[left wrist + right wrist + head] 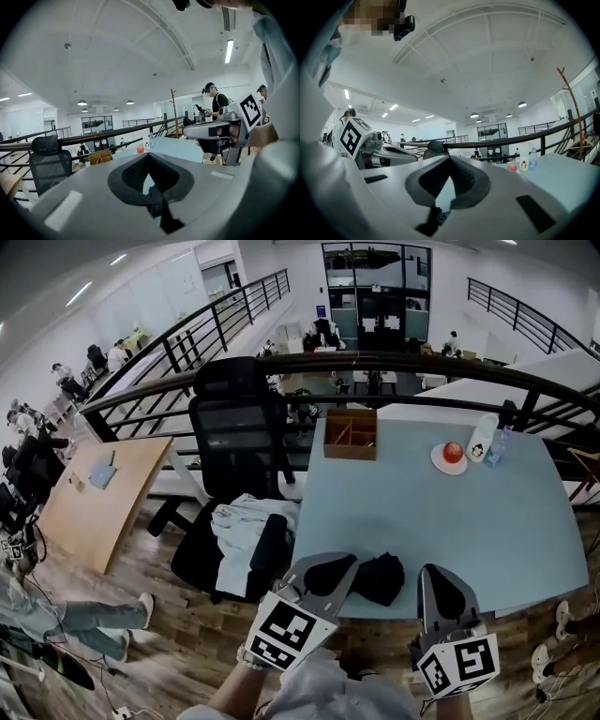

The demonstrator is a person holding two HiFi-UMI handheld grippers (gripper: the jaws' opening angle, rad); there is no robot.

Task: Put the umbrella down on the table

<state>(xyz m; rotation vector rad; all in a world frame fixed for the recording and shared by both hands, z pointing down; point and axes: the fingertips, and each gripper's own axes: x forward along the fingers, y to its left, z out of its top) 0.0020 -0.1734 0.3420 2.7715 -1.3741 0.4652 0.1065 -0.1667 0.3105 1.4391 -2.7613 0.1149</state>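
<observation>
left tongs [339, 566] and right tongs [436, 576], both pressed together, point forward flanking the umbrella [381, 579], seemingly empty

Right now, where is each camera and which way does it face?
Head view: on the person's head, looking steeply down at the table, left gripper, right gripper and the umbrella between them.
Left gripper view: on the left gripper, looking across the table along its jaws; right gripper at right.
Right gripper view: likewise, its own jaws; left gripper at left.
All three show the red fruit.
</observation>
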